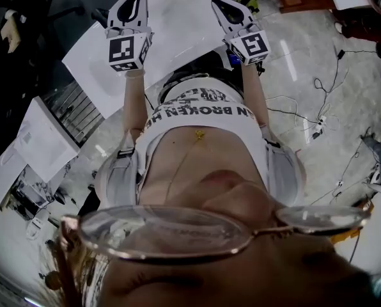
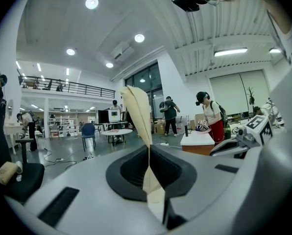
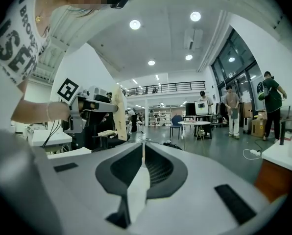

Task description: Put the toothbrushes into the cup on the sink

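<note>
Background bystanders show only in gripper views, with left tool and right tool both closed.

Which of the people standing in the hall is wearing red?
The person beside the white-topped table, in the left gripper view: red below a white top. No one else shows red.

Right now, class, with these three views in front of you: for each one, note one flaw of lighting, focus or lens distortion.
Head view: the glasses right at the lens are blurred, and the corners are dark. Left gripper view: the ceiling lamps glare white and straight lines bow. Right gripper view: the same fisheye bend, with black corners.
</note>
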`<action>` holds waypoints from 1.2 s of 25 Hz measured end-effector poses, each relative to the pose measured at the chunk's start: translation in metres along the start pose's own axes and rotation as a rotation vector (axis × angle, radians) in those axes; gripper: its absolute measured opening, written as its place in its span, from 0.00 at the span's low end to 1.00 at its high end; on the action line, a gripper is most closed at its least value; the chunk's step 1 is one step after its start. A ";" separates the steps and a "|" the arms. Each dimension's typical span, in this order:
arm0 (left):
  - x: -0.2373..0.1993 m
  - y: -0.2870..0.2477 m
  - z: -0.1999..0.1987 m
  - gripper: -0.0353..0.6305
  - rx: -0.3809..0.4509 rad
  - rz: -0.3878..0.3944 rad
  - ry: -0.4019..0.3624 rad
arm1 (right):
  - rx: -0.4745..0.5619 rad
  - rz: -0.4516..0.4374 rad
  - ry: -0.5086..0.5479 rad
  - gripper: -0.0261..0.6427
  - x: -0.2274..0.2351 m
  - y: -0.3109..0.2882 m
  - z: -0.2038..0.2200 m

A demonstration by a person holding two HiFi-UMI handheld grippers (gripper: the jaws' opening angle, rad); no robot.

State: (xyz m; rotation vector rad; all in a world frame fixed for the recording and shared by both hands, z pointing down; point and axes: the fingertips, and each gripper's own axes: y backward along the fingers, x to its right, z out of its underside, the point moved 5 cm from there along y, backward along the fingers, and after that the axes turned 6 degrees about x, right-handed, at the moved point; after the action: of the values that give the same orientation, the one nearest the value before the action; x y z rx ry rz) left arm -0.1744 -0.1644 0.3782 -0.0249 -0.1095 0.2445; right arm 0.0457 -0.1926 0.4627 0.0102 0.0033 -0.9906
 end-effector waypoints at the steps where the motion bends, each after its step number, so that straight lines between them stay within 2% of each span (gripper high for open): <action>1: -0.001 -0.005 0.001 0.08 0.004 0.006 -0.002 | -0.003 0.009 -0.001 0.09 0.002 0.001 0.001; 15: -0.015 -0.078 0.029 0.08 0.019 0.080 -0.031 | -0.053 0.095 -0.011 0.09 0.021 0.007 0.014; 19: -0.016 -0.097 0.042 0.08 0.018 0.102 -0.019 | -0.067 0.111 -0.023 0.09 0.025 0.006 0.020; 26: -0.015 -0.121 0.065 0.08 0.003 0.138 0.004 | -0.089 0.102 -0.031 0.09 0.029 -0.001 0.028; 30: -0.015 -0.131 0.078 0.08 0.029 0.198 0.008 | -0.100 0.102 -0.036 0.09 0.030 -0.002 0.034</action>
State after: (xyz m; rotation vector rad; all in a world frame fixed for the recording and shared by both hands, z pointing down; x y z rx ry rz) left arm -0.1658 -0.2940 0.4594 -0.0081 -0.0959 0.4433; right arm 0.0605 -0.2186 0.4961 -0.0985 0.0188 -0.8875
